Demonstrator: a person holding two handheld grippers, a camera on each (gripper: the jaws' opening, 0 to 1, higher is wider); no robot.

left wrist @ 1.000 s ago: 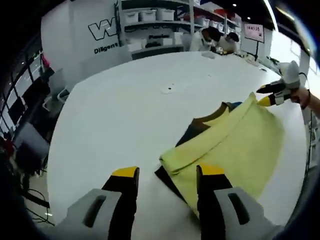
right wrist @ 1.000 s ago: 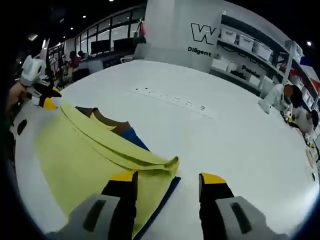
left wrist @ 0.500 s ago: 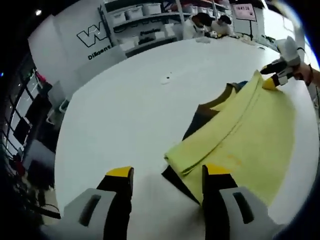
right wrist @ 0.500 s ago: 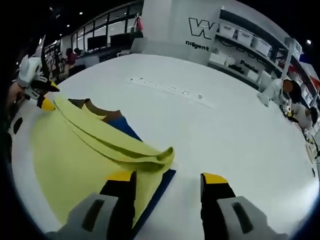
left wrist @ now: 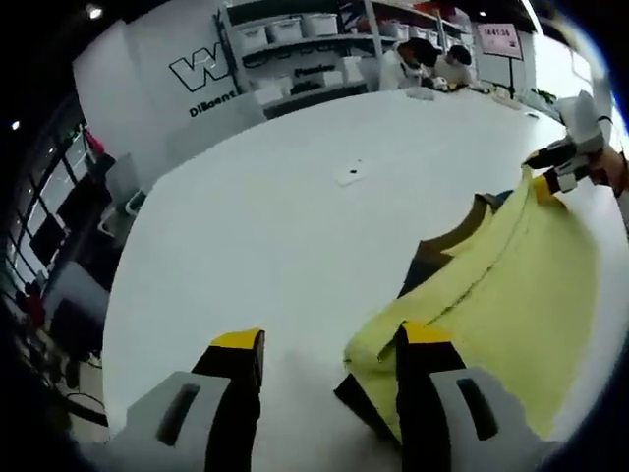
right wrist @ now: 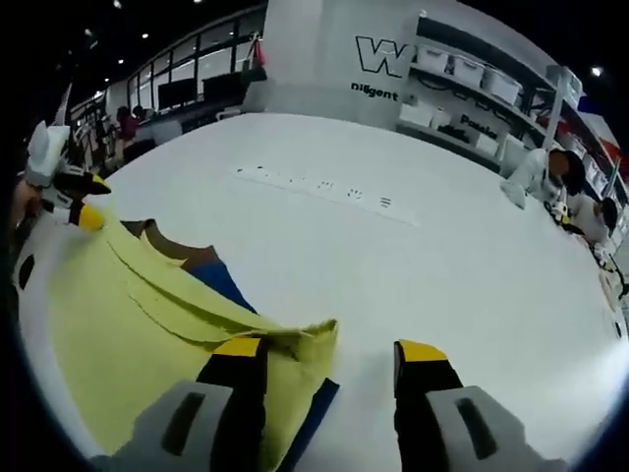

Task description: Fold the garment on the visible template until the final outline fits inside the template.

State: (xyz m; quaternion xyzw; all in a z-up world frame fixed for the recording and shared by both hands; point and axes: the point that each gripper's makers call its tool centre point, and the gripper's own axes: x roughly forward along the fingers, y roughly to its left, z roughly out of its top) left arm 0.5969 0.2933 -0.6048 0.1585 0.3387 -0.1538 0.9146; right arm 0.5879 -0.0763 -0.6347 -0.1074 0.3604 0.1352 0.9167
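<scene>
Garment [left wrist: 511, 295] in yellow lies on our white worktop [left wrist: 295, 226], over a dark template [left wrist: 359, 403] peeking out beneath its folded edge. Our left tool [left wrist: 324, 344] has jaws apart, the right jaw touching the fold; compared with a moment ago it sits nearer the cloth. Our right tool [right wrist: 329, 349] is likewise spread, one jaw on the garment [right wrist: 147, 324]. Only the right gripper view shows a row of small marks [right wrist: 314, 185] beyond the garment.
</scene>
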